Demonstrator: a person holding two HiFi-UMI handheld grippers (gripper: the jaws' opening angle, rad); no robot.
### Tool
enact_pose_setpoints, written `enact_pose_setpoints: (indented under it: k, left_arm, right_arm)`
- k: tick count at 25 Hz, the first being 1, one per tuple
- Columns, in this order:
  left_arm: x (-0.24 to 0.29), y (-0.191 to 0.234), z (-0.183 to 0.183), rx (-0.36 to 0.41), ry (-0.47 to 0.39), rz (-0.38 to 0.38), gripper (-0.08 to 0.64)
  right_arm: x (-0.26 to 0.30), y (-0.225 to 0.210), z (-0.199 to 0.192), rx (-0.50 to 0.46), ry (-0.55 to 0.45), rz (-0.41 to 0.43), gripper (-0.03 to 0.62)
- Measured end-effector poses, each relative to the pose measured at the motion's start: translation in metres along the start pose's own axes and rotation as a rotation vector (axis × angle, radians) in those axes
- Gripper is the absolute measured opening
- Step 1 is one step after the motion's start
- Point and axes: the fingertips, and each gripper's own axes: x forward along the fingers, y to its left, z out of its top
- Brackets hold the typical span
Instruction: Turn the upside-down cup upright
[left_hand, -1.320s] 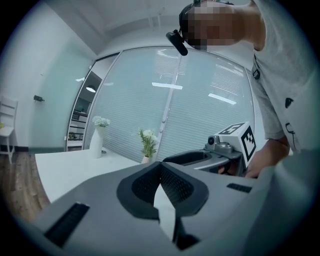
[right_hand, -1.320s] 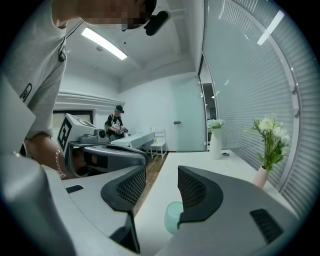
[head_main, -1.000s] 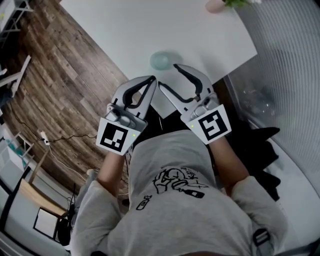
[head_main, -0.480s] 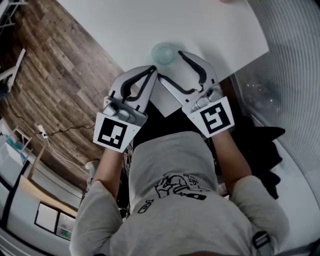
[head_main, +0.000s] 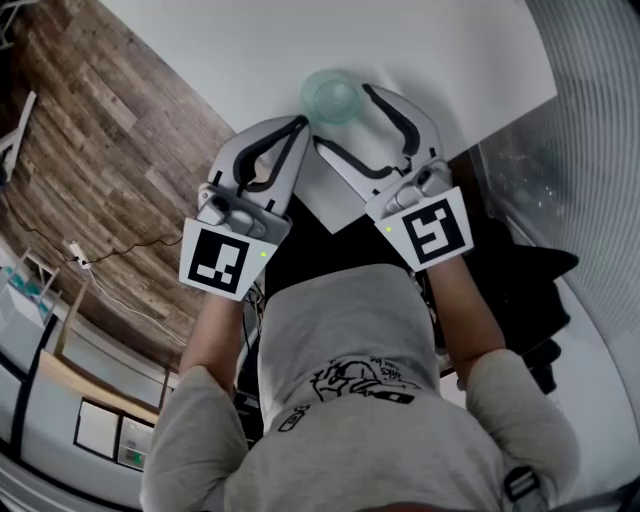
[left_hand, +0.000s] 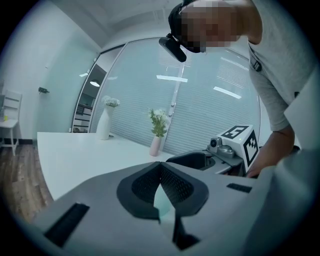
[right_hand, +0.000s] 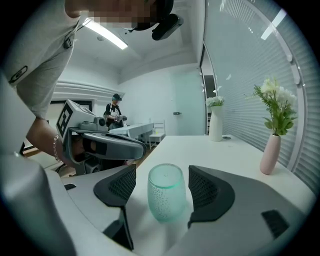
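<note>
Right gripper (head_main: 345, 118) jaws wider (cup (head_main: 330, 96) between)

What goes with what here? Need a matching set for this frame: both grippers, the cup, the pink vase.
1 left gripper
2 right gripper
3 cup
4 pink vase

A holds flowers
B jaws apart
C jaws together
D teal, stands between open jaws, untouched

Pairs: 1-C, 2-B, 3-D, 4-A.
The right gripper's jaws have just been opening, with the cup between them.
</note>
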Motion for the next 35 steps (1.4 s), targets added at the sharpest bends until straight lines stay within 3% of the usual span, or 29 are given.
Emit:
enact_pose_setpoints:
  k: [19, 35]
  left_arm:
    - [0.011, 0.021, -0.034, -0.024, -0.007, 0.005, 0.003]
    - [0.010, 0.020, -0.039, -0.021, 0.004, 0.000, 0.003]
  right_arm:
    - [0.031, -0.009, -0.034, -0.023, 0.007, -0.009, 0.344]
    - [0.032, -0.011, -0.032, -0.032, -0.036, -0.032, 0.339]
